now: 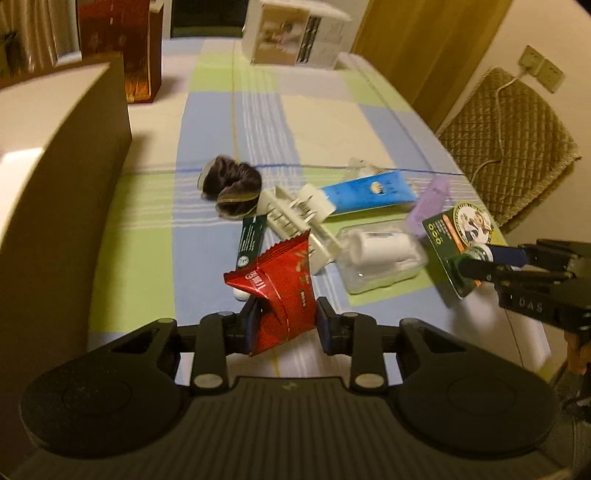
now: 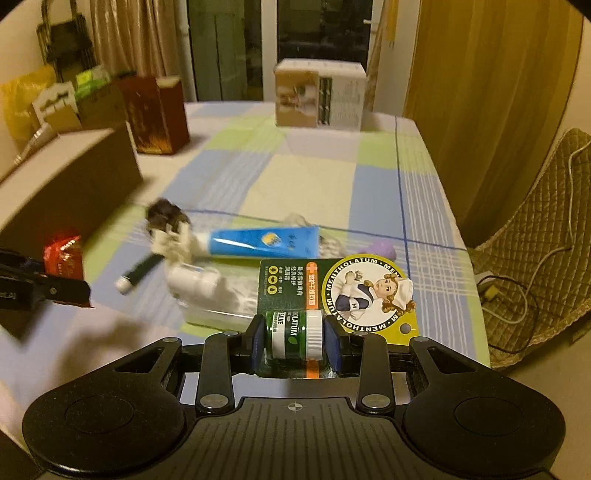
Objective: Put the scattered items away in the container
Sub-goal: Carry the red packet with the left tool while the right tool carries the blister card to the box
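Note:
My left gripper [image 1: 284, 325] is shut on a red snack packet [image 1: 280, 288] held above the checked tablecloth; it also shows at the left of the right wrist view [image 2: 62, 258]. My right gripper [image 2: 294, 338] is shut on the green jar of a Mentholatum salve card pack [image 2: 343, 288], also seen at the right of the left wrist view [image 1: 458, 240]. The cardboard container [image 1: 59, 177] stands at the left. On the cloth lie a blue tube [image 1: 369, 192], a dark scrunchie [image 1: 231, 184], a white clip [image 1: 299, 221], a clear box [image 1: 380, 258], a green stick [image 1: 251, 240] and a purple item [image 1: 430, 203].
A dark red box [image 1: 136, 55] and a white carton [image 1: 295, 33] stand at the table's far end. A chair with a quilted cover [image 1: 513, 147] and a cable are to the right of the table edge.

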`<state>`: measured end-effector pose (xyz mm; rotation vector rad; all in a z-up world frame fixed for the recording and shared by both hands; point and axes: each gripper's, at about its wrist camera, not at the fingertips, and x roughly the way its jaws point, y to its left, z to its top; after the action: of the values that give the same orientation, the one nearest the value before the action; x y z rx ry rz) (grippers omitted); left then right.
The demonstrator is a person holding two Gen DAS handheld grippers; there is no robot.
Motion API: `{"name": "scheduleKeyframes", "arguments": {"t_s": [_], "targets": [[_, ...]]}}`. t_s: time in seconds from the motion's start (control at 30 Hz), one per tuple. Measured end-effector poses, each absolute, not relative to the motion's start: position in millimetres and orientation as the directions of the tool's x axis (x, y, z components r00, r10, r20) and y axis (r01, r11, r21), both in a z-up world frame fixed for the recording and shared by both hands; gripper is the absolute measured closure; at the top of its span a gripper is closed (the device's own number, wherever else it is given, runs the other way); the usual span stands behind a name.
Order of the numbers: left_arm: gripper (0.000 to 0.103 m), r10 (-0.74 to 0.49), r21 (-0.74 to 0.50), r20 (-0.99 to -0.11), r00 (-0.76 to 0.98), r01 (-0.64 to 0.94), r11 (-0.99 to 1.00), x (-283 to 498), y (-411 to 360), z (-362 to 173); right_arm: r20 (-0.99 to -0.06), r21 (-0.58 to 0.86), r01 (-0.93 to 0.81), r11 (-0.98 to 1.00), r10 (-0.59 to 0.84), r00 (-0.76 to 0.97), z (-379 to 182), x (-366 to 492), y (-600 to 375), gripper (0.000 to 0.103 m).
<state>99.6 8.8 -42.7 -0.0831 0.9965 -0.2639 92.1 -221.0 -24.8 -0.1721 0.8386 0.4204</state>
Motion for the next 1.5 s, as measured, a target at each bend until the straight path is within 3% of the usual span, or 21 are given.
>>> {"name": "scheduleKeyframes", "arguments": {"t_s": [0.4, 0.87, 1.13, 1.5], "targets": [[0.076, -0.246, -0.202, -0.746, 0.619, 0.142, 0.969, 54.9, 50.5, 28.3, -0.666, 0.112, -0.628, 0.77, 0.527, 0.528, 45.7, 59.1, -160.1, 0.067], [0.076, -0.052, -0.097, -0.725, 0.686, -0.027, 0.995, 14.1, 174.6, 89.6, -0.581, 0.127, -0.875, 0.467, 0.75, 0.316, 86.2, 46.7, -17.9, 0.067], [0.076, 0.016, -0.033, -0.735, 0.677, -0.06, 0.998, 12.6, 217.2, 98.0, -0.583, 0.133, -0.932, 0.338, 0.787, 0.203, 75.0, 50.4, 53.1, 0.067], [0.076, 0.037, -0.006, -0.772, 0.635, -0.066, 0.998, 27.0, 260.5, 75.2, -0.666, 0.145, -0.948, 0.283, 0.737, 0.118, 37.3, 60.0, 104.9, 0.067]]}}
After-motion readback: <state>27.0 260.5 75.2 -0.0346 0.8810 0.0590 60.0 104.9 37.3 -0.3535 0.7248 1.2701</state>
